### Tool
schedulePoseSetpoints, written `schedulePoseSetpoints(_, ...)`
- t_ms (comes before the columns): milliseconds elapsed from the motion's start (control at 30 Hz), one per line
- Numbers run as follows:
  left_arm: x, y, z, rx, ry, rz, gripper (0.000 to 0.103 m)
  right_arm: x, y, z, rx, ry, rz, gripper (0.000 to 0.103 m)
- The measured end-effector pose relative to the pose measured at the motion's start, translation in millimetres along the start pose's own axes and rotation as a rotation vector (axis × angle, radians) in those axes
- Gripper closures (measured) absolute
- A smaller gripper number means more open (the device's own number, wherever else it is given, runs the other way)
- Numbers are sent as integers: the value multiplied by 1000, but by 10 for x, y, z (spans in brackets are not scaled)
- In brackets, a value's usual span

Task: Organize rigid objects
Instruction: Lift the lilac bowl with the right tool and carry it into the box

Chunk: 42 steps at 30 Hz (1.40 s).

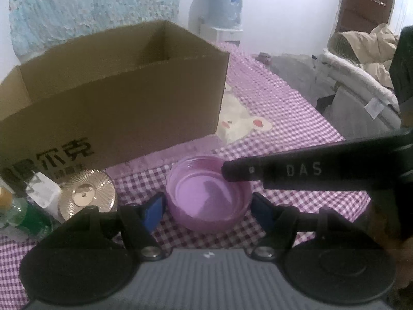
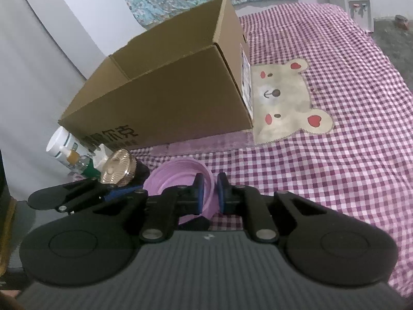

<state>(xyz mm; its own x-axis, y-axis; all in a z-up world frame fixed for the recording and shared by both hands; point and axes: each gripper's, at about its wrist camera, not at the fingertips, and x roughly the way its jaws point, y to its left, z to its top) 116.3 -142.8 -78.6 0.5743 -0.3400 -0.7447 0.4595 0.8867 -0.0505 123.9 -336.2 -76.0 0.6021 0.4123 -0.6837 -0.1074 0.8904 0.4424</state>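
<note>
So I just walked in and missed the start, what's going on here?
A person holding two grippers is tidying items on a checked bedsheet. The right gripper is closed on the rim of a purple plastic lid, while the left gripper sits open around it. An open cardboard box waits behind, with bottles beside it.

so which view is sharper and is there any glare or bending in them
Right wrist view is sharper: the cardboard box and checked cloth read crisply. Left wrist view is hazier, washed out along the top, with a soft box. Both bend straight edges, fisheye style. Small glare shows on the gold ridged cap.
</note>
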Motion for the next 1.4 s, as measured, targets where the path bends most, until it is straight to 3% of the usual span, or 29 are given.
schedulePoseSetpoints(833,-972,35,114,-9,-199,67,30,-712,687,136,-121,-129,48,93)
schedulePoseSetpoints(1167,-1222,407,568,-9,-263,110,30,-732,1248,680,-240,-185,58,93)
schedulePoseSetpoints(1400,-997,920,1212,-30,-189,113,30,-385,1505,1402,-250,-119,87,92)
